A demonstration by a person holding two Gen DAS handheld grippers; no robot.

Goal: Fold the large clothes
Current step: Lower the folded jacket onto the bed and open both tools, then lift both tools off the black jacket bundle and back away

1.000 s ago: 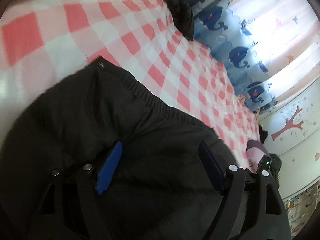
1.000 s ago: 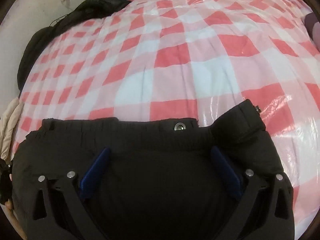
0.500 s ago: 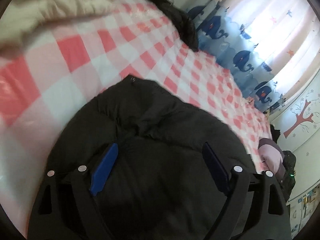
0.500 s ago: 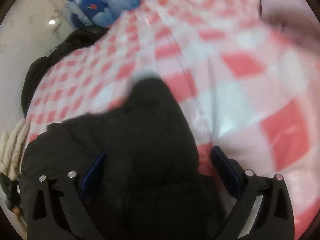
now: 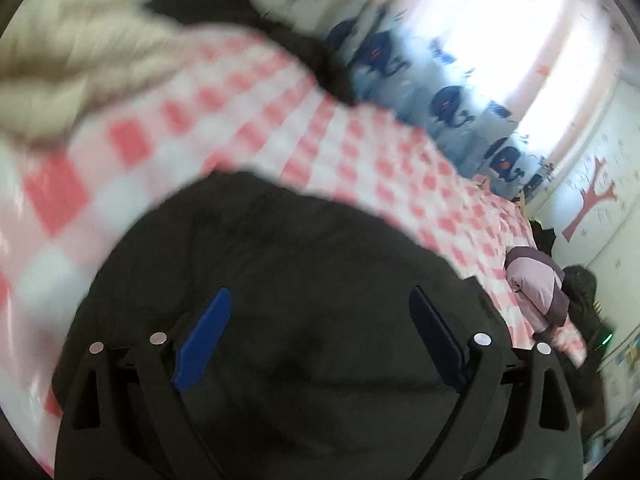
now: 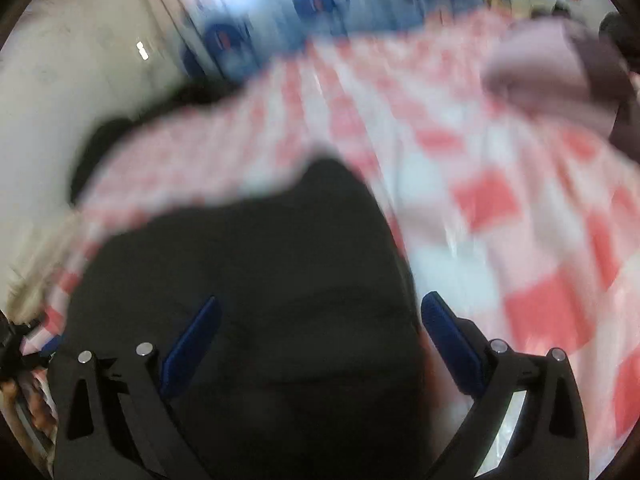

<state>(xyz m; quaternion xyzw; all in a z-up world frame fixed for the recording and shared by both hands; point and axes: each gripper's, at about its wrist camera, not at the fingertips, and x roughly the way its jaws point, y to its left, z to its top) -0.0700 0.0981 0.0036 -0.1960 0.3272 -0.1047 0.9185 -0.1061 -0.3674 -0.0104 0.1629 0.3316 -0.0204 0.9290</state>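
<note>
A large black padded garment (image 5: 304, 272) lies on a bed with a pink and white checked cover (image 5: 120, 148). It also fills the lower part of the right wrist view (image 6: 272, 272). My left gripper (image 5: 320, 320) is open, its blue pads wide apart over the black cloth. My right gripper (image 6: 320, 324) is open too, over the garment near its right edge. Neither holds anything. Both views are blurred by motion, so I cannot tell whether the pads touch the cloth.
A cream padded garment (image 5: 76, 56) and a black one (image 5: 248, 24) lie at the bed's far left. A pink and purple jacket (image 5: 536, 284) lies at the right edge, also seen in the right wrist view (image 6: 548, 64). Whale-print curtains (image 5: 448, 92) hang behind.
Both grippers have pulled back and tilted up, so more of the room shows. The garment's waistband with its snap, seen a second ago, has gone out of sight. Both grippers stayed open.
</note>
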